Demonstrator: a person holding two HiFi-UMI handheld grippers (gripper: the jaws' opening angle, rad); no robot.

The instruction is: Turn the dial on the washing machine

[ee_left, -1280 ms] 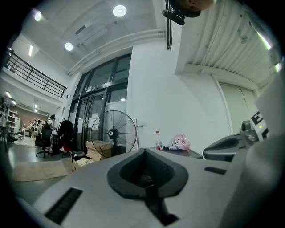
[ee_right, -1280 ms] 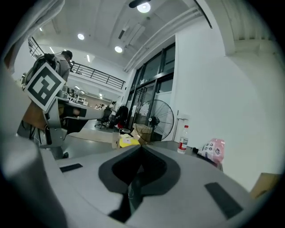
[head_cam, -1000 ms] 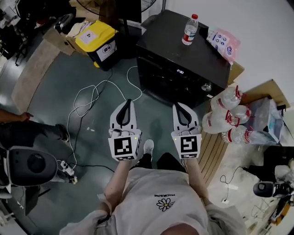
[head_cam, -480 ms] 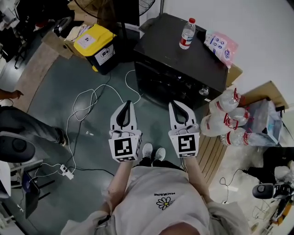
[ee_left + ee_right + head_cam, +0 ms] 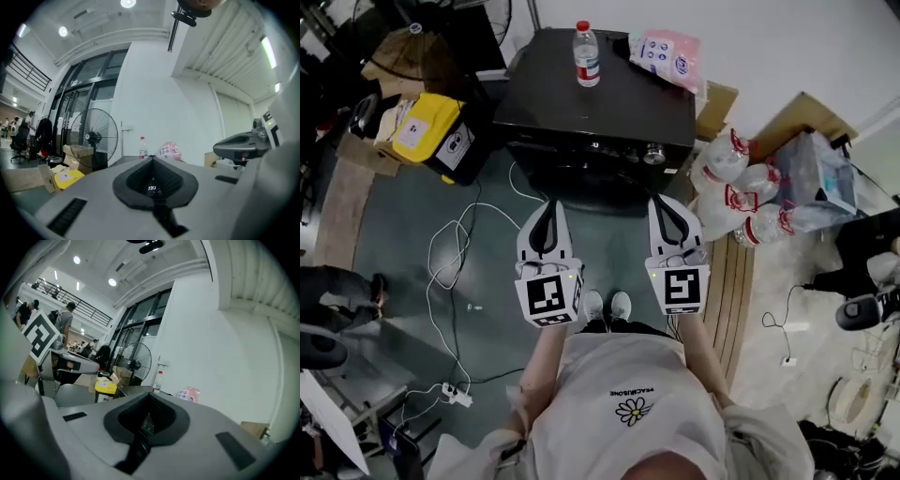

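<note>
Dial: a small silver dial (image 5: 653, 155) sits on the front control strip of the washing machine (image 5: 609, 94), near that strip's right end as the person faces it; nothing touches it.

Washing machine: black, boxy, standing on the floor straight ahead of the person; its lit display (image 5: 151, 188) shows through the hollow behind the left jaws.

Right gripper: the right gripper (image 5: 662, 206) points at the machine's front, tips just short of it; jaws clenched tip to tip, nothing between them; the dial lies almost straight ahead of the tips, a little to their left, apart from them.

Left gripper: the left gripper (image 5: 549, 208) is level with the right one and also aims at the machine's front; jaws closed together on nothing; the dial is off to its right, farther from it than from the right gripper.

Arms: both forearms reach forward and down towards the machine, side by side and roughly parallel; each marker cube (image 5: 547, 298) faces up; the person's shoes (image 5: 607, 306) stand between the grippers, back from the machine.

On the machine: a water bottle (image 5: 584, 54) stands upright near its back edge; a pink packet (image 5: 666, 54) lies at its back right corner.

Beside the machine: a yellow-lidded box (image 5: 431, 129) to its left; large water jugs (image 5: 741, 187) piled to its right; a white cable (image 5: 459, 246) loops over the floor in front, to the left.
</note>
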